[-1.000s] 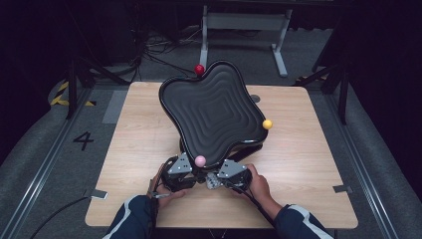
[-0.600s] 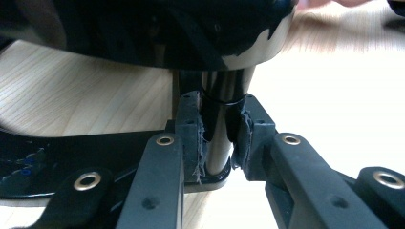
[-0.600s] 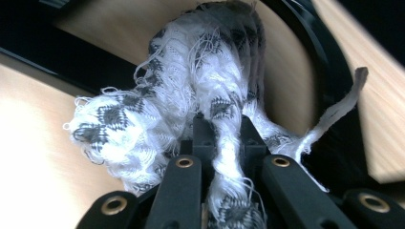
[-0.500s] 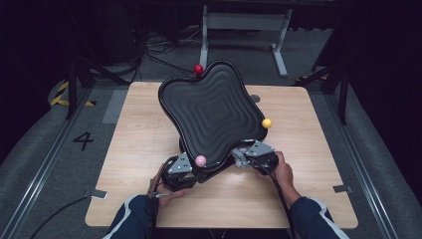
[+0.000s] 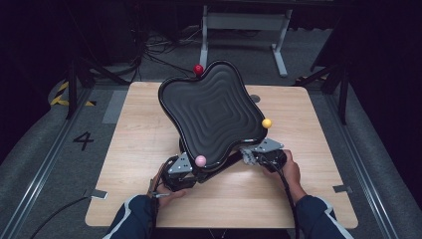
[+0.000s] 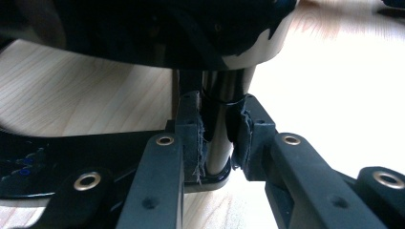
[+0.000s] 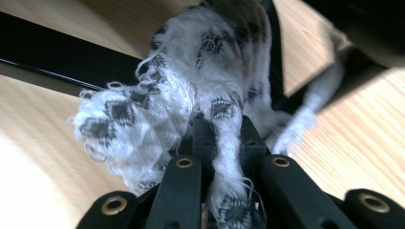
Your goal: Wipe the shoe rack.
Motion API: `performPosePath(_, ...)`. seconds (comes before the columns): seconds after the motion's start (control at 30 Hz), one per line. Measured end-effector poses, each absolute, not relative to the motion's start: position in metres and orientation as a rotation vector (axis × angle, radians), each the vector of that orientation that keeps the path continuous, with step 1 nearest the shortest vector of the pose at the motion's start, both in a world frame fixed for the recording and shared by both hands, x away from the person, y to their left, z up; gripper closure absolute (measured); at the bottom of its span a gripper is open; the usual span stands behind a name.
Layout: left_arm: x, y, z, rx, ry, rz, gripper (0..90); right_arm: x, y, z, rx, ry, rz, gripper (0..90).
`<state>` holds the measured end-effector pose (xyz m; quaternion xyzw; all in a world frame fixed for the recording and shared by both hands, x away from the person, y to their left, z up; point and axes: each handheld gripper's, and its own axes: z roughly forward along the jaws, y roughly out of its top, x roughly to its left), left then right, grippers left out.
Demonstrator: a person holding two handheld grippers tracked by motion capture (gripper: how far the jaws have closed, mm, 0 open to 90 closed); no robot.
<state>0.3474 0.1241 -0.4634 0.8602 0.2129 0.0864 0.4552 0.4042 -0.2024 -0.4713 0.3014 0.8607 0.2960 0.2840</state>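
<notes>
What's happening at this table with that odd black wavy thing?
A person at a wooden table works with a gripper in each hand. The left gripper is clamped on the post under a tilted black wavy tray. The right gripper grips a frayed white cord beside the tray's lower right edge.

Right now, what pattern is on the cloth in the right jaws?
White cloth with dark grey motifs, frayed; right gripper view.

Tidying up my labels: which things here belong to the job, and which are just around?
In use:
left gripper, shut on black post
right gripper, shut on white cloth
wavy black tray

Around:
wooden table
metal stand
floor cables
</notes>
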Motion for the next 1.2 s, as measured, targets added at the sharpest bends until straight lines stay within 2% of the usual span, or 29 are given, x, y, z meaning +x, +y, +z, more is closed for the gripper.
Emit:
performPosePath(0.37,0.347,0.122,-0.464,2.116,0.532,0.214,74.2,0.37,-0.141,-0.471,0.577,2.406,0.865,82.2)
performPosePath(0.7,0.347,0.122,-0.464,2.113,0.536,0.213,74.2,0.347,-0.108,-0.471,0.433,2.466,0.931,82.1)
performPosePath(0.83,0.347,0.122,-0.464,2.113,0.534,0.214,74.2,0.346,-0.107,-0.472,0.427,2.47,0.932,82.1)
performPosePath(1.2,0.347,0.122,-0.464,2.112,0.535,0.207,74.2,0.374,-0.152,-0.472,0.588,2.403,0.852,82.1)
